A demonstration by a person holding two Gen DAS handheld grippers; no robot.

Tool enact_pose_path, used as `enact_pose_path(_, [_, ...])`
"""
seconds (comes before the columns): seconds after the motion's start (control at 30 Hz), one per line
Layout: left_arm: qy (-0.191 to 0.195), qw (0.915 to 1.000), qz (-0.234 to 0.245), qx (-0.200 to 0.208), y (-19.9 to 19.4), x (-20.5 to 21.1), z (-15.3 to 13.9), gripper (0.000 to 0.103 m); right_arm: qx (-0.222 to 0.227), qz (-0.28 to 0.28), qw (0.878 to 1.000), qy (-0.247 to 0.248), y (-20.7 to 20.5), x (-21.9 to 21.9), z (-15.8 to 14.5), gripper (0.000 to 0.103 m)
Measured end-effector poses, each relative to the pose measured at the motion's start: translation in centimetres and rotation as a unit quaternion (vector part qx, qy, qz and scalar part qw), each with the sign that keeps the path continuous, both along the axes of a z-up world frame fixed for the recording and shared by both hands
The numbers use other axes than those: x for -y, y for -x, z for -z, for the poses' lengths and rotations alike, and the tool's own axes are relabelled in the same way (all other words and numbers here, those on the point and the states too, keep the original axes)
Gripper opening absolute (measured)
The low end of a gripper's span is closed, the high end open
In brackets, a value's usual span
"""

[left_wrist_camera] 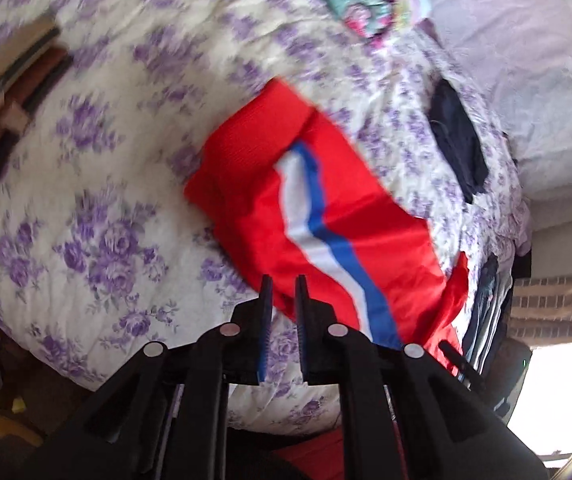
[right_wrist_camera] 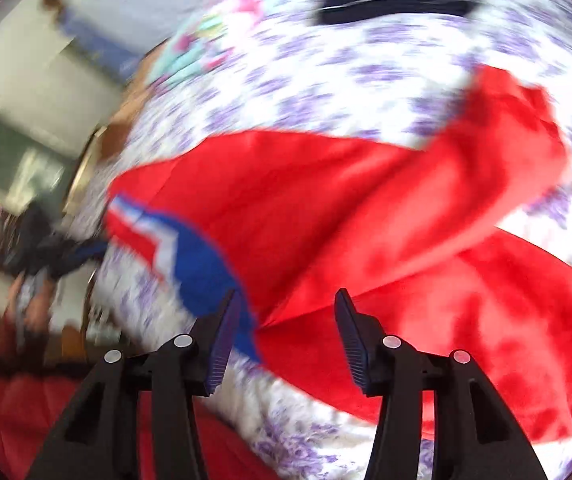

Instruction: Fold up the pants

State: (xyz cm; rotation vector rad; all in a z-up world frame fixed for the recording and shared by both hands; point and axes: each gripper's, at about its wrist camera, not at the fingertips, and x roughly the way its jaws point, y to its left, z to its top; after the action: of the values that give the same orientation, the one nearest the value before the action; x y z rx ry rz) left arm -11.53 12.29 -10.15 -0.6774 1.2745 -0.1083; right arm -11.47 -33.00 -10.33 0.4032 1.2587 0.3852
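Left gripper [left_wrist_camera: 284,284], nearest the lens: jaws drawn close with a narrow gap between them, nothing visibly clamped; its tips reach the near edge of the red pants [left_wrist_camera: 286,184]. The pants, bearing a white-and-blue side stripe [left_wrist_camera: 313,216], lie partly folded on a bedspread [left_wrist_camera: 98,184] printed with purple flowers. Right gripper [right_wrist_camera: 286,300]: jaws spread wide, holding nothing, poised just above the pants [right_wrist_camera: 365,208], whose red fabric spans the space ahead of and between its fingers. A dark garment [left_wrist_camera: 459,136] lies well apart, farther up the bed. Both views are motion-blurred.
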Motion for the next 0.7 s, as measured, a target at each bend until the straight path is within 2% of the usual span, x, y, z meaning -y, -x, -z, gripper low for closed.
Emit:
enact_pose_path(0.07, [-0.018, 0.9991, 0.029, 0.025, -1.1, 1.3, -1.6, 0.013, 0.0, 0.031, 0.999, 0.018, -0.5, -0.5, -0.2, 0.053])
enact_pose_path(0.1, [-0.02, 0.9985, 0.041, 0.032, -1.7, 1.9, -1.9, 0.022, 0.0, 0.039, 0.999, 0.03, -0.8, -0.9, -0.3, 0.061])
enact_pose_path(0.2, [-0.014, 0.9945, 0.092, 0.048, -4.1, 5.8, -1.8, 0.043, 0.017, 0.045, 0.995, 0.091, -2.1, -3.1, -0.5, 0.069])
enact_pose_path(0.23, [-0.012, 0.9932, 0.106, 0.047, -4.4, 6.9, -1.4, 0.044, 0.018, 0.042, 0.992, 0.114, -2.6, -3.8, -0.3, 0.071])
enact_pose_path(0.27, [-0.008, 0.991, 0.127, 0.042, -4.9, 8.3, -0.6, 0.044, 0.018, 0.038, 0.989, 0.142, -3.0, -4.3, 0.2, 0.077])
enact_pose_path(0.3, [-0.006, 0.9885, 0.149, 0.025, -5.4, 10.1, 0.9, 0.044, 0.02, 0.034, 0.984, 0.171, -3.3, -4.6, 0.6, 0.078])
enact_pose_path(0.4, [0.001, 0.9849, 0.172, -0.021, -5.5, 12.3, 4.5, 0.044, 0.03, 0.026, 0.967, 0.252, -2.6, -5.2, 1.7, 0.076])
enact_pose_path(0.43, [-0.001, 0.9842, 0.174, -0.034, -5.4, 12.6, 5.5, 0.044, 0.032, 0.026, 0.965, 0.259, -1.9, -5.0, 1.8, 0.074])
enact_pose_path(0.5, [0.005, 0.9832, 0.175, -0.051, -4.8, 12.4, 6.8, 0.044, 0.016, 0.052, 0.966, 0.253, -0.1, -3.1, 2.2, 0.055])
enact_pose_path(0.57, [0.034, 0.9826, 0.173, -0.059, -4.3, 11.5, 7.4, 0.044, -0.012, 0.106, 0.972, 0.208, 2.4, 0.0, 2.4, 0.054])
enact_pose_path(0.63, [0.07, 0.9813, 0.164, -0.071, -4.2, 10.6, 7.8, 0.044, -0.029, 0.15, 0.969, 0.192, 4.7, 2.2, 2.6, 0.054])
enact_pose_path(0.7, [0.085, 0.9813, 0.154, -0.078, -3.9, 10.2, 8.2, 0.044, -0.021, 0.184, 0.968, 0.17, 6.4, 3.6, 1.7, 0.055])
